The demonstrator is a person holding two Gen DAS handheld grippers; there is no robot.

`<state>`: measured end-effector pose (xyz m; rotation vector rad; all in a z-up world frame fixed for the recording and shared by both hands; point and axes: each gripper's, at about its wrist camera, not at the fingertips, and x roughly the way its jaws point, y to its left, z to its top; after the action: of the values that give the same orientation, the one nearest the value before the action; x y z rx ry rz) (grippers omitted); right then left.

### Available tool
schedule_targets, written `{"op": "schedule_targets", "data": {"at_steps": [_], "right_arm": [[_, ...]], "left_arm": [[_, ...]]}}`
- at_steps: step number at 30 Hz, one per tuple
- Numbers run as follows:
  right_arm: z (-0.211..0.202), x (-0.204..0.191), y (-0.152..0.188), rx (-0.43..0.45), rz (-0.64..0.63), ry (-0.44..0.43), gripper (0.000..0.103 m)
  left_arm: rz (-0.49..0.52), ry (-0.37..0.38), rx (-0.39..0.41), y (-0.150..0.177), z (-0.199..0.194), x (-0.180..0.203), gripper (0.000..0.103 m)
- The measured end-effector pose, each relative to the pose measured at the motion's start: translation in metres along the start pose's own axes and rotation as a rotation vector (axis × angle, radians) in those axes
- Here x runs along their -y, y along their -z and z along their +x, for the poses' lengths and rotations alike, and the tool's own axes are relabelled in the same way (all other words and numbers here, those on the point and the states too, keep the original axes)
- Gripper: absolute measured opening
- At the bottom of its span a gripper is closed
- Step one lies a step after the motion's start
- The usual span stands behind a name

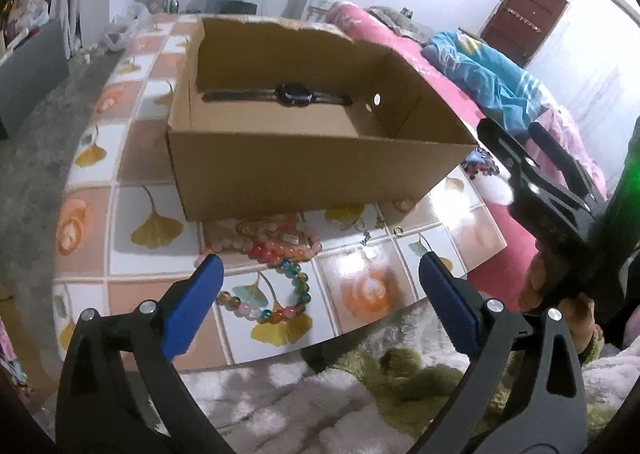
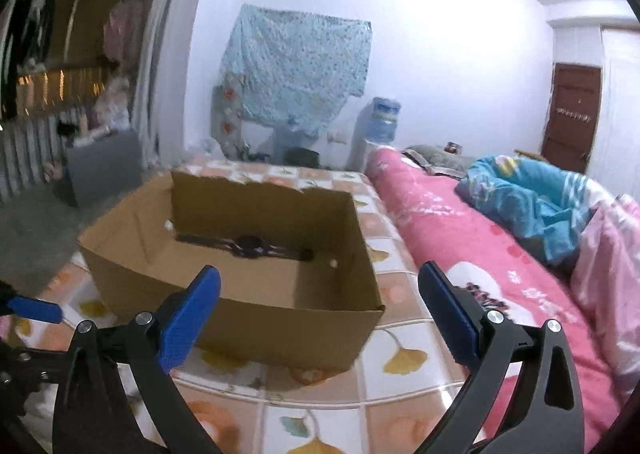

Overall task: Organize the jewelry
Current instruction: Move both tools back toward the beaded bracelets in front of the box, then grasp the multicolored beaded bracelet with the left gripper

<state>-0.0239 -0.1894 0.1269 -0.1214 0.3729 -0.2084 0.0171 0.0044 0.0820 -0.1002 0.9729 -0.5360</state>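
While the left gripper (image 1: 320, 266) hangs over the near edge of the table (image 1: 132, 158), its jaws stand wide with nothing between the blue pads (image 1: 192, 306); no bead touches them. Under and just ahead of them lies a multicoloured bead bracelet (image 1: 276, 294), touching a pile of pink and orange bracelets (image 1: 280, 242) that sits against the front wall of the box (image 1: 304, 170). Right of the pile lie small metal pieces (image 1: 372, 230), too small to tell apart. Inside the box a watch (image 1: 294, 94) lies flat along the far wall, strap stretched out. Further right, the right gripper (image 2: 320, 282) points at the box's near right corner, jaws equally wide and empty. A pink bedspread (image 2: 460, 238) runs along the table's right side.
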Motion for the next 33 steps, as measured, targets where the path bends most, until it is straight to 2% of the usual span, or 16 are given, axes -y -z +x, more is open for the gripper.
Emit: {"op": "schedule_targets", "data": {"at_steps": [5, 9, 11, 15, 17, 20, 25, 27, 29, 31, 32, 33], "right_arm": [[-0.009, 0.004, -0.003, 0.046, 0.016, -0.054, 0.096], [-0.013, 0.003, -0.004, 0.086, -0.008, -0.064, 0.096], [-0.009, 0.004, -0.004, 0.055, -0.003, -0.082, 0.096], [-0.006, 0.023, 0.006, -0.013, 0.119, -0.136, 0.096], [-0.005, 0.03, 0.015, -0.051, 0.167, -0.141, 0.096], [0.002, 0.032, 0.029, -0.122, 0.208, -0.184, 0.096], [0.015, 0.012, 0.049, -0.26, 0.257, -0.337, 0.096], [0.022, -0.002, 0.054, -0.312, 0.256, -0.396, 0.095], [0.028, -0.019, 0.06, -0.358, 0.236, -0.442, 0.078], [0.037, -0.039, 0.065, -0.422, 0.213, -0.479, 0.065], [0.041, -0.047, 0.068, -0.452, 0.209, -0.496, 0.056], [0.046, -0.055, 0.071, -0.479, 0.209, -0.518, 0.052]], "left_arm": [[0.013, -0.008, 0.02, -0.004, -0.008, 0.0, 0.095], [-0.017, 0.066, 0.038, -0.005, -0.012, -0.006, 0.095], [-0.035, 0.077, 0.043, -0.002, -0.011, -0.009, 0.095], [-0.072, 0.121, 0.062, 0.004, -0.014, -0.015, 0.095], [-0.071, 0.089, 0.081, 0.006, -0.019, -0.017, 0.095], [-0.057, -0.004, 0.092, 0.01, -0.022, -0.023, 0.095], [0.019, -0.193, 0.095, 0.025, -0.013, -0.038, 0.094], [0.035, -0.214, 0.069, 0.032, -0.005, -0.045, 0.094], [0.037, -0.22, 0.053, 0.035, 0.002, -0.05, 0.093], [0.06, -0.226, 0.036, 0.037, 0.009, -0.053, 0.076], [0.076, -0.237, 0.029, 0.037, 0.013, -0.055, 0.074], [0.088, -0.239, 0.028, 0.036, 0.015, -0.055, 0.068]]}}
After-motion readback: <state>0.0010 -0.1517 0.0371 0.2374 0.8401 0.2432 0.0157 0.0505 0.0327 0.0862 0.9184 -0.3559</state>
